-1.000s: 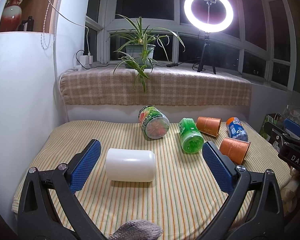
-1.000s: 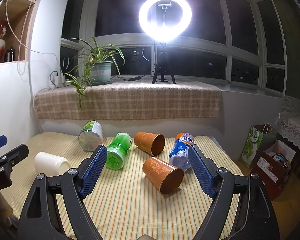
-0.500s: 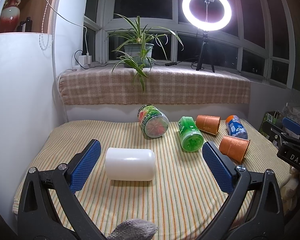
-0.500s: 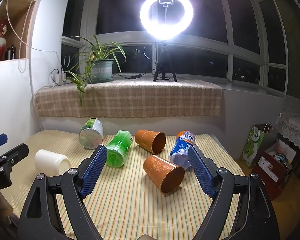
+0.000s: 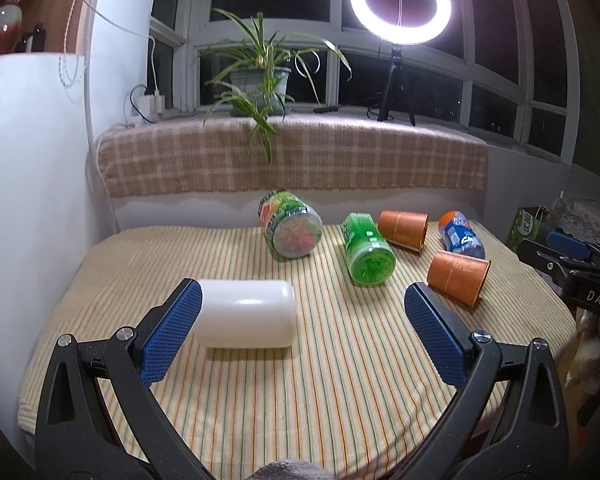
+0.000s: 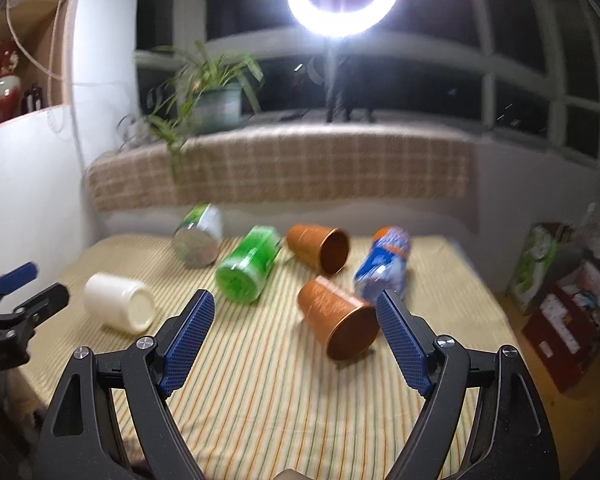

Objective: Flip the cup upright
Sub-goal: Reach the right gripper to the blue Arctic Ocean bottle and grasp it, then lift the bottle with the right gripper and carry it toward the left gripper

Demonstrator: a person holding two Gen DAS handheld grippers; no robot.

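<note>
A white cup (image 5: 246,314) lies on its side on the striped table, just ahead of my left gripper (image 5: 300,332), which is open and empty; its left pad partly hides the cup's left end. The cup also shows in the right wrist view (image 6: 118,307). Two copper cups lie on their sides: the near one (image 6: 338,324) (image 5: 458,277) lies just ahead of my open, empty right gripper (image 6: 296,338), close to its right pad. The far one (image 6: 320,247) (image 5: 403,231) lies behind it.
A green bottle (image 6: 246,270), a jar with a green label (image 6: 198,242) and a blue bottle (image 6: 384,266) lie on the striped cloth (image 6: 260,380). A checked ledge (image 5: 292,158) with a plant and a ring light is behind. Boxes (image 6: 560,312) stand on the floor at right.
Both grippers have moved forward toward the table. The white cup now lies beside the left pad and the near copper cup close to the right pad. The right view is blurred by motion.
</note>
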